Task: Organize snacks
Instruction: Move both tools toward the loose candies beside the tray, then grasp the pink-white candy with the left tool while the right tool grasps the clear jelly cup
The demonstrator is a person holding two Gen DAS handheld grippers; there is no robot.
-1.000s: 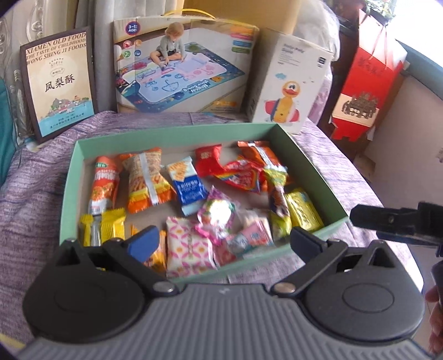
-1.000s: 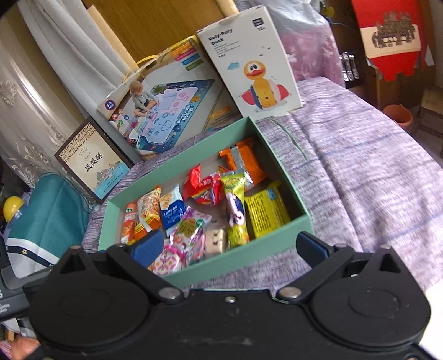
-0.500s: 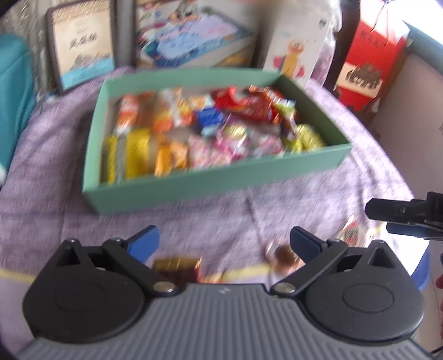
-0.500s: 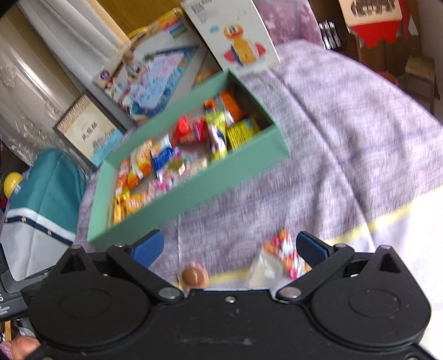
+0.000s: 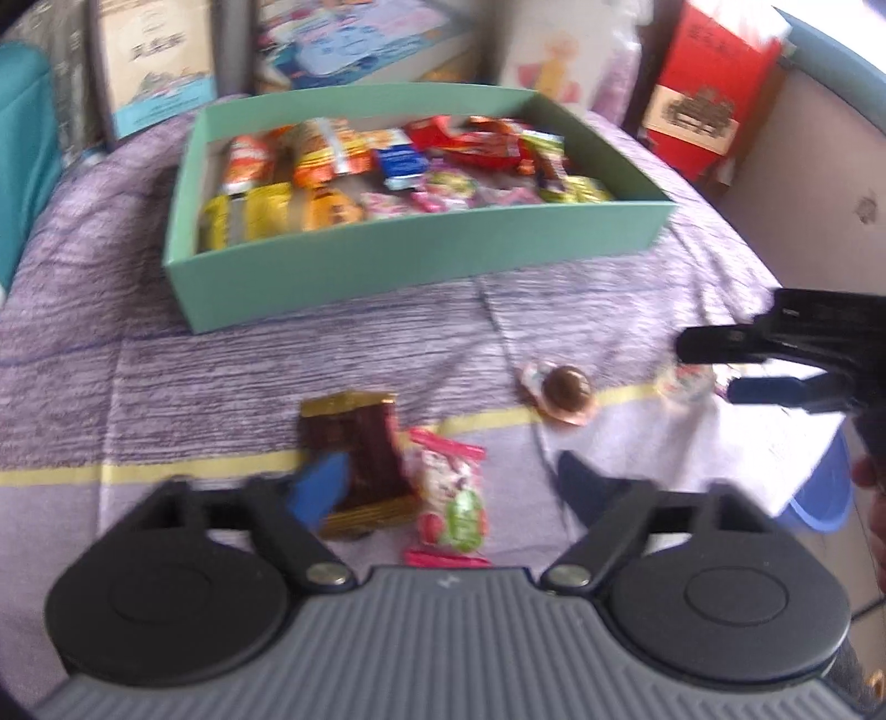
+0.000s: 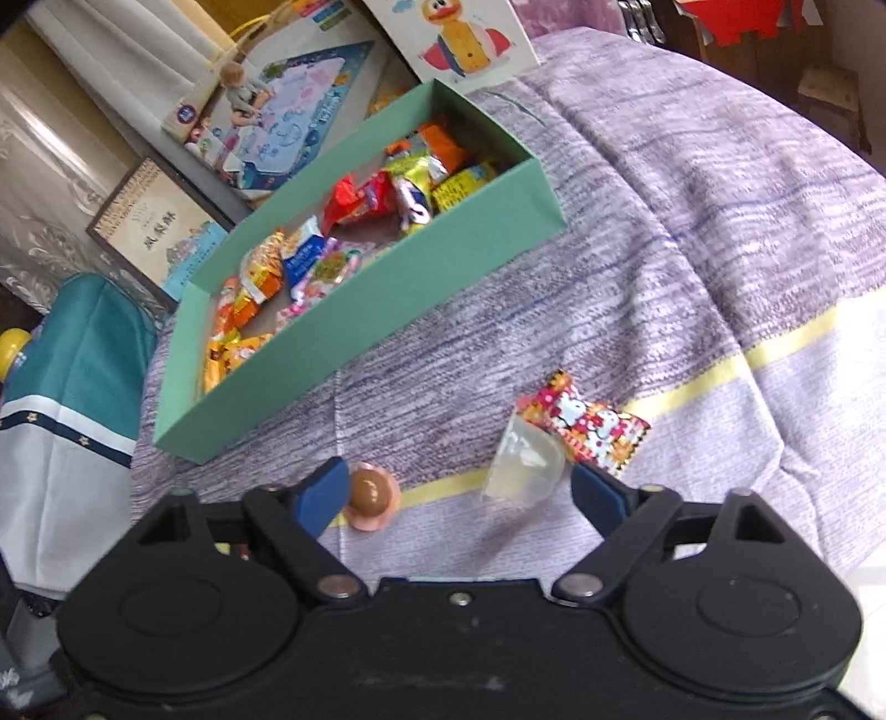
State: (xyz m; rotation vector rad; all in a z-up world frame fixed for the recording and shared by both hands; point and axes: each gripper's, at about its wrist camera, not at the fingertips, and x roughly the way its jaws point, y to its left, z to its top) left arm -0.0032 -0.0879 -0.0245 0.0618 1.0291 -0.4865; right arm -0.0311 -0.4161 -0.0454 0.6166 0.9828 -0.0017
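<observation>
The left hand-held gripper [image 5: 448, 487] has a grey ribbed body, two round black discs, black linkage arms with silver rivets and blue fingertips [image 5: 321, 487]. The right hand-held gripper [image 6: 459, 493] is all black, scuffed, with a small screw at twelve o'clock and the same blue pads [image 6: 595, 493].

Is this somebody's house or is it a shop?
Most likely a home. A table under a purple woven cloth holds a shallow green cardboard box of mixed snacks, children's toy boxes such as the white duck toy box lean at the back, and patterned pale curtains hang behind them.
</observation>
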